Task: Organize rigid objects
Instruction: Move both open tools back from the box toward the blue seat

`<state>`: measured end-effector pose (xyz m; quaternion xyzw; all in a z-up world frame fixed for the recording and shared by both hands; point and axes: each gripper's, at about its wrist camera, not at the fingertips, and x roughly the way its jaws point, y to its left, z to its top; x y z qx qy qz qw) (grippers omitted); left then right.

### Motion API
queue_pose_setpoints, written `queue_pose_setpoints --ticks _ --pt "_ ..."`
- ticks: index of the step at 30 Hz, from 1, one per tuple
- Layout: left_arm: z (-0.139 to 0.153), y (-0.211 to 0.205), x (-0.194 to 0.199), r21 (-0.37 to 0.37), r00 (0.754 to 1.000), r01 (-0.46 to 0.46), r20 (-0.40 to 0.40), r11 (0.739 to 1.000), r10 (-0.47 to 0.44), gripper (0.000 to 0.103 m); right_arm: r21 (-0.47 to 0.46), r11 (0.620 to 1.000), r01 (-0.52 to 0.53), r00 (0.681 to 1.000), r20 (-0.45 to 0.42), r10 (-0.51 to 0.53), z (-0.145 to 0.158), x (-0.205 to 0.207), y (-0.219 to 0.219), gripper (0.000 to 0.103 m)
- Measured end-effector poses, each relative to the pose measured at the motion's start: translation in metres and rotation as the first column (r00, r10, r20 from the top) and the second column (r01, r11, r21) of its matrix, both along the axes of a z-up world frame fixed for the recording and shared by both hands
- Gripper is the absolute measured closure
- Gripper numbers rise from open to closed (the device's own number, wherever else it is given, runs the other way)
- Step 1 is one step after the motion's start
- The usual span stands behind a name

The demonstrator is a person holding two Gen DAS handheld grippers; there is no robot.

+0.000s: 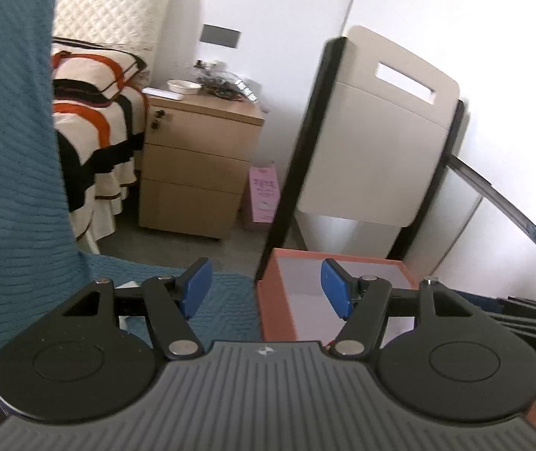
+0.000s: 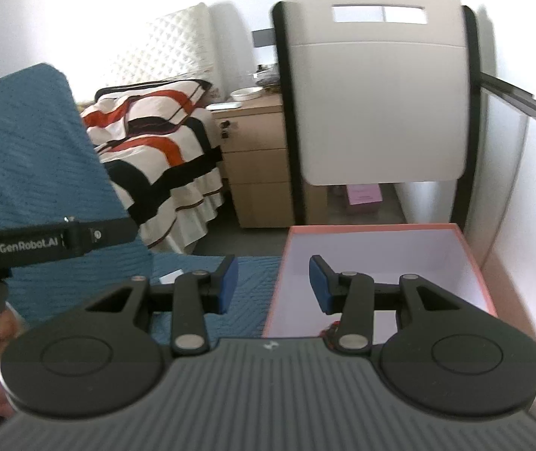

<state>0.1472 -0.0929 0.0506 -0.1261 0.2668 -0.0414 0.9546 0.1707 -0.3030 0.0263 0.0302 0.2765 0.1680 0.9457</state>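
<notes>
Both views blurred, so detail is limited. Left hand-held gripper [image 1: 267,288]: blue pads apart, nothing between them, sitting low centre of frame over the near left wall of the open orange box [image 1: 343,263]. Right hand-held gripper [image 2: 273,285]: pads likewise apart and empty, also straddling that box's [image 2: 380,228] left edge, with the teal textured cloth [image 2: 42,150] to the left. Box interior is pale and what shows of it looks bare; a small red bit shows at its near edge, too hidden to identify. A small white object [image 2: 172,277] peeks out on the cloth just behind the right gripper's left finger; identity unclear. No rigid object to be sorted is plainly visible, so the box is the only task item located, lower right in both frames. Judgement: this looks like a search or approach step. To do it well, tilt both grippers down to bring the cloth surface into view, slow down to cut the blur, keep the pads spread, and avoid knocking the box wall. Folded white chair [image 2: 377,86] stands behind the box, well apart.
</notes>
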Motion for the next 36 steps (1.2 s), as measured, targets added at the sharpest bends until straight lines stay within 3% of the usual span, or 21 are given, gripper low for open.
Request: queue_pose_setpoints --ticks 11,29,36 --pt "-0.034 0.058 -0.025 -0.023 0.996 -0.086 -0.033 0.996 0.085 0.033 -0.015 0.996 -0.086 0.996 -0.022 0.086 -0.023 -0.002 0.056 0.057" --pt "-0.098 0.099 -0.033 -0.019 0.986 -0.137 -0.103 0.990 0.134 0.033 -0.026 0.985 -0.173 0.982 -0.084 0.170 -0.084 -0.008 0.103 0.057" --pt "-0.110 0.113 -0.029 0.050 0.987 -0.116 -0.107 0.992 0.121 0.033 -0.029 0.983 -0.180 0.979 -0.097 0.177 -0.104 -0.002 0.107 0.057"
